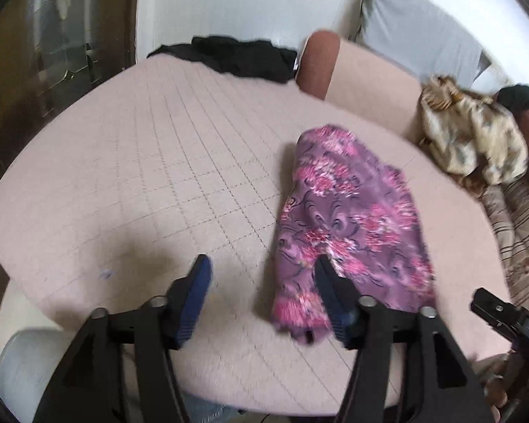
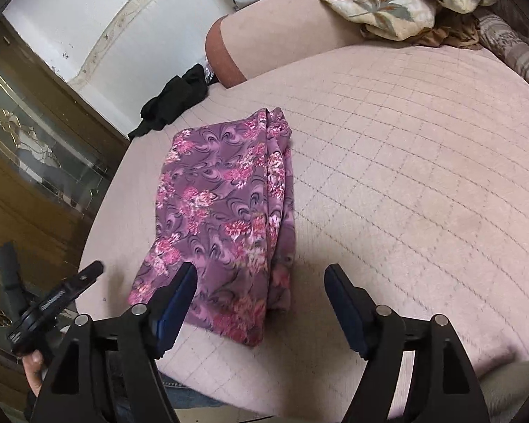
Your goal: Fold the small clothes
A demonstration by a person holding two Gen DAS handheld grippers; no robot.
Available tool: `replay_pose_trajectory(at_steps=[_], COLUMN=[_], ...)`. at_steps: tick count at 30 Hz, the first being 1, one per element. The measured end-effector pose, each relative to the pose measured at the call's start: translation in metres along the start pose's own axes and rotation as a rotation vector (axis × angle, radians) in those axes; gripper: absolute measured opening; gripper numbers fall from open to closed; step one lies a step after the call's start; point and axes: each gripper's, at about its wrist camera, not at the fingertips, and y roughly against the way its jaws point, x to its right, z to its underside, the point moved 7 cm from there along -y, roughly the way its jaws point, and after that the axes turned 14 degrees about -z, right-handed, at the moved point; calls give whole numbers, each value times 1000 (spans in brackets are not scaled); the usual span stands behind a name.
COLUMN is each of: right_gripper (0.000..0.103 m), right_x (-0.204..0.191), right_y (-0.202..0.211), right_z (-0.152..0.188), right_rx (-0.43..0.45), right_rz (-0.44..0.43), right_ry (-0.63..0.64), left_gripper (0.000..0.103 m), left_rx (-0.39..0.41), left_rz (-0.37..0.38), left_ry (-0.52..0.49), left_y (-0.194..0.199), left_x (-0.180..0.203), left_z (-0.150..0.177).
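While both grippers point(image 1: 261, 271) point(image 2: 261, 275) gape — empty — floral cloth point(image 2: 222, 204) lies folded.

The left gripper point(image 1: 261, 271) hovered over the quilted pink cushion point(image 1: 141, 162) with its 2 blue-padded fingers point(image 1: 197, 282) spread wide, holding nothing. The purple floral garment point(image 1: 349, 218) lay folded on the cushion, its near end under the right-side finger. At the cushion's far edge sat a black cloth point(image 1: 236, 56). Beyond the cushion's right side lay a cream patterned fabric point(image 1: 476, 130). The right gripper point(image 1: 504, 313) showed at the cushion's near right edge.
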Motion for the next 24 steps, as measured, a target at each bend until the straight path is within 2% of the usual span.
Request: replay_pose_trajectory(at_steps=[6, 9, 12, 15, 20, 24], right_gripper=[80, 81, 82, 84, 86, 86], right_x=[-19, -36, -57, -79, -108, -127], right_y=[38, 56, 75, 95, 122, 137], right_z=[18, 32, 44, 53, 60, 60], right_rx=[38, 50, 57, 68, 97, 117], right_rz=[-46, -16, 8, 17, 53, 96], right_ry=[-48, -37, -22, 1, 49, 100], left_gripper=[74, 83, 83, 88, 89, 90], left_rx=[11, 43, 73, 119, 164, 184], left_rz=[-48, -63, -81, -104, -154, -137], left_ry=[-30, -51, -92, -124, -150, -140], left_y=[41, 65, 92, 119, 149, 170], left_x=[-7, -3, 3, 6, 6, 2], left_z=[25, 34, 39, 41, 38, 33])
